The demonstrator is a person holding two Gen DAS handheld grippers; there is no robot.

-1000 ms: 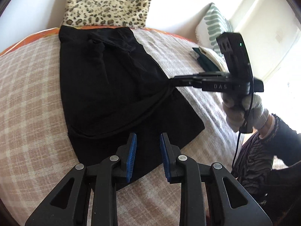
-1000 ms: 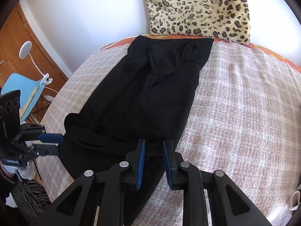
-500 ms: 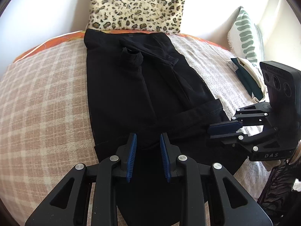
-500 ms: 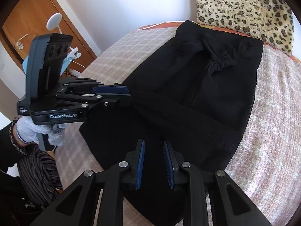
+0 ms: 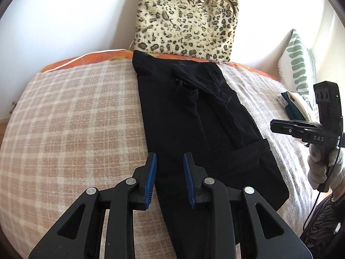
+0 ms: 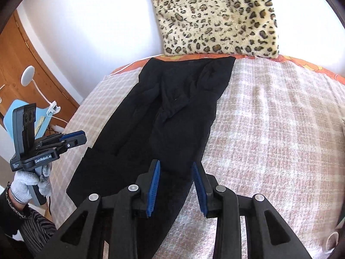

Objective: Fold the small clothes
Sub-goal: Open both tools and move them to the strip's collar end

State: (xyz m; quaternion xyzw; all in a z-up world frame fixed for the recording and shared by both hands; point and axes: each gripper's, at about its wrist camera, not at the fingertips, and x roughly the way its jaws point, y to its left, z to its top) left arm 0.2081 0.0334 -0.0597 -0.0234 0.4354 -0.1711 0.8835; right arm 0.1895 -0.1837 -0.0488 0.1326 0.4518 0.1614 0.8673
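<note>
A black garment lies lengthwise on the plaid bedcover, its sides folded inward. It also shows in the right wrist view. My left gripper is open and empty above the garment's near left edge. It shows from the side in the right wrist view, left of the garment. My right gripper is open and empty above the garment's near right edge. It shows in the left wrist view, off the garment's right side.
A leopard-print cushion leans on the wall behind the garment. A green-patterned pillow and folded clothes lie at the right. A wooden door, a blue chair and a clip lamp stand left of the bed.
Both grippers have pulled back and apart from the garment's near end. The lifted fabric was let go and now lies folded flat. The right jaws have opened wider.
</note>
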